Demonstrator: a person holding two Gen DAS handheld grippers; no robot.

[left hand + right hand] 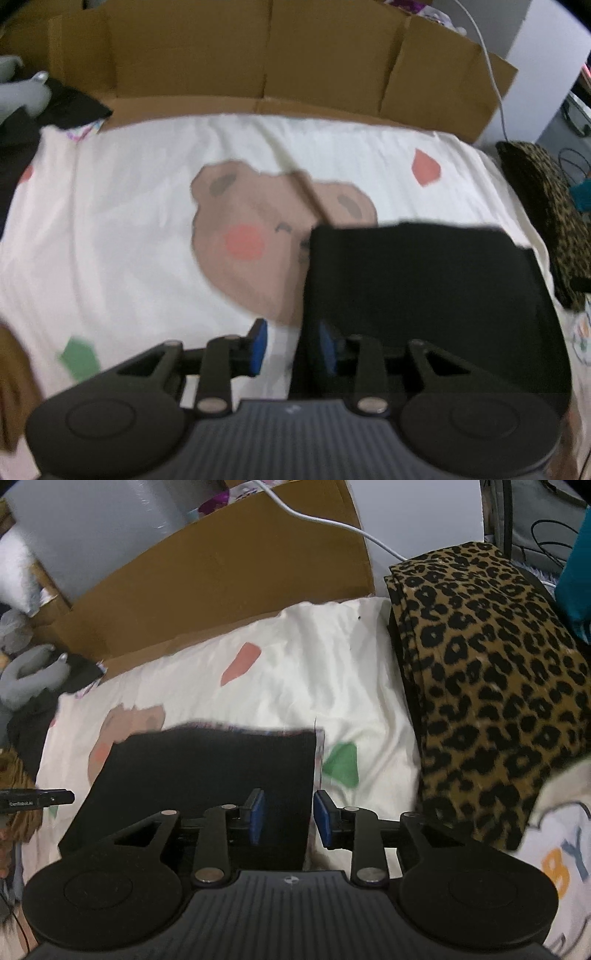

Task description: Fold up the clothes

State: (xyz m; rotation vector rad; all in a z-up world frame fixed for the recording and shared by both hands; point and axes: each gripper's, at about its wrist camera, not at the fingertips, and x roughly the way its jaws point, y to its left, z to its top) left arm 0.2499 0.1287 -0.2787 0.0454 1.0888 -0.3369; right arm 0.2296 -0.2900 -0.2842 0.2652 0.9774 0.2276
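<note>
Closest to me in the left wrist view is my left gripper, its jaws apart, the blue pads showing a clear gap between them; the left edge of the black garment runs up through that gap, with nothing visibly pinched. In the right wrist view my right gripper matches it: jaws apart, and the garment's right edge runs between the pads, the right pad over bare sheet. So I judge that neither gripper holds the cloth at this moment. The garment lies flat as a dark folded rectangle on the cream bed sheet, its long axis running side to side from one gripper to the other, the far edge fairly straight and partly covering the printed bear face. Each hand sits at its own near corner, so neither is nearer than the other; the cloth extends ahead of both sets of jaws. If another fold is wanted, I expect it means closing on those near corners and carrying them forward to the far edge. Beyond, a cardboard wall backs the bed, and to the right a leopard-print stack lies just beside the work area.
</note>
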